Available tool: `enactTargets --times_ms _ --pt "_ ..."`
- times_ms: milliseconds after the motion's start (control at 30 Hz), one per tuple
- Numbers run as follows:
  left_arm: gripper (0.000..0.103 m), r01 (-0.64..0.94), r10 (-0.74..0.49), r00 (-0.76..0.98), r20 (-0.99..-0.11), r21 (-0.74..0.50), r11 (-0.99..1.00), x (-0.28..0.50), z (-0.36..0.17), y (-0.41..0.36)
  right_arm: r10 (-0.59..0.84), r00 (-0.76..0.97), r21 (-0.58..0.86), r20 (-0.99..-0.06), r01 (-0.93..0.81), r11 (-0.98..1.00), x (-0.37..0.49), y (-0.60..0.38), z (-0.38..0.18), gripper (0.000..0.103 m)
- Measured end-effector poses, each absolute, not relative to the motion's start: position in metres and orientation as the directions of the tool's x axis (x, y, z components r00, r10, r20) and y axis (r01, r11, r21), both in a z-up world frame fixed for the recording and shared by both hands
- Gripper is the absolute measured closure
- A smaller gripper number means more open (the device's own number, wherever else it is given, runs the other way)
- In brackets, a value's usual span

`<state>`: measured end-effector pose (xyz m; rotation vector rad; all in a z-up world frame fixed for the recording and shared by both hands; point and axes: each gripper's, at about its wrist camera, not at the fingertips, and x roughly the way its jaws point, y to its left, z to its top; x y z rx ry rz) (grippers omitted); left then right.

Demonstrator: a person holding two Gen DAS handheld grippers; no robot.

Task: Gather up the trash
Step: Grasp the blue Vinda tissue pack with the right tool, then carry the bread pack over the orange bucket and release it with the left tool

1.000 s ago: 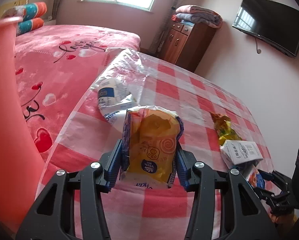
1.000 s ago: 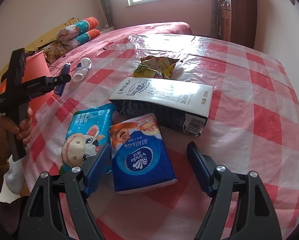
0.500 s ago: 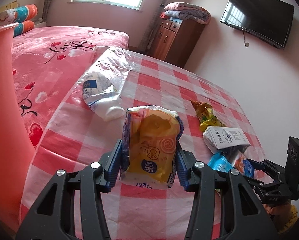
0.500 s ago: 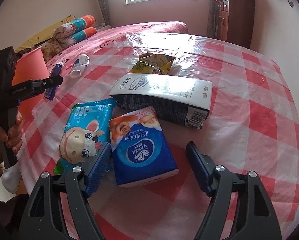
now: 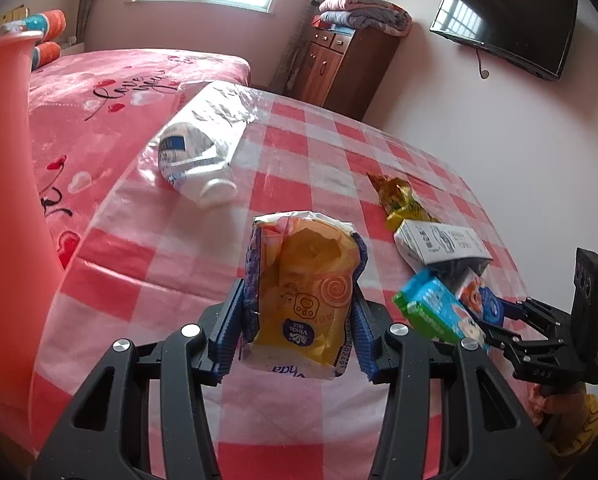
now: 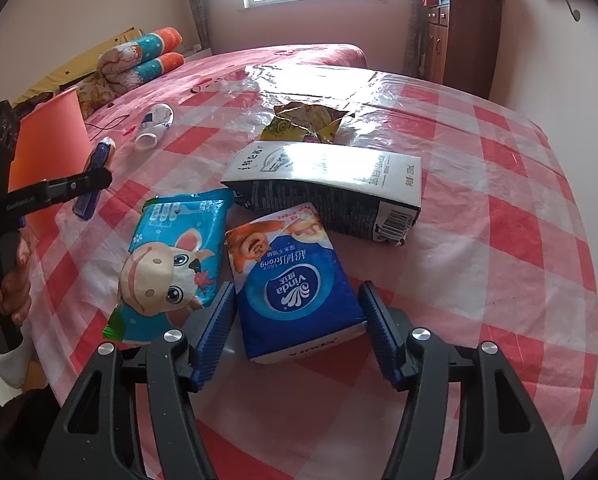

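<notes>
Left gripper (image 5: 297, 330): clamped on yellow tissue pack (image 5: 307, 292). Right gripper (image 6: 297, 332): jaws closing around blue tissue pack (image 6: 295, 284), contact seemingly not yet made. Risk: wet-wipe pouch (image 6: 171, 256) at nine o'clock snagging the near jaw.

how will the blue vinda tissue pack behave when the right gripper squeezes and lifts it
The blue tissue pack looks soft, so it will likely dent between the closing right gripper pads rather than resist. Its glossy wrapper may slip a little. It seems light for its bulk and lies flat on the checked tablecloth, so rolling is unlikely.
</notes>
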<state>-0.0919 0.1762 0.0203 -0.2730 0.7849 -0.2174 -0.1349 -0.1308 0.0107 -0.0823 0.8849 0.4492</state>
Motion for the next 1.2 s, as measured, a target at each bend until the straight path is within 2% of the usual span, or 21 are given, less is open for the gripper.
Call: enactTargets --times_ms 800,1200 --pt "0.053 0.167 -0.361 0.673 -0.646 -0.343 0.924 -0.124 0.028 0.156 0.340 0.584 0.198 -0.737 -0.294 0.935 -0.157 -0.156 0.035 0.044" --pt "0.053 0.175 -0.344 0.725 -0.596 -0.324 0.930 -0.134 0.075 0.165 0.466 0.554 0.359 -0.690 -0.296 0.885 -0.152 -0.152 0.069 0.044"
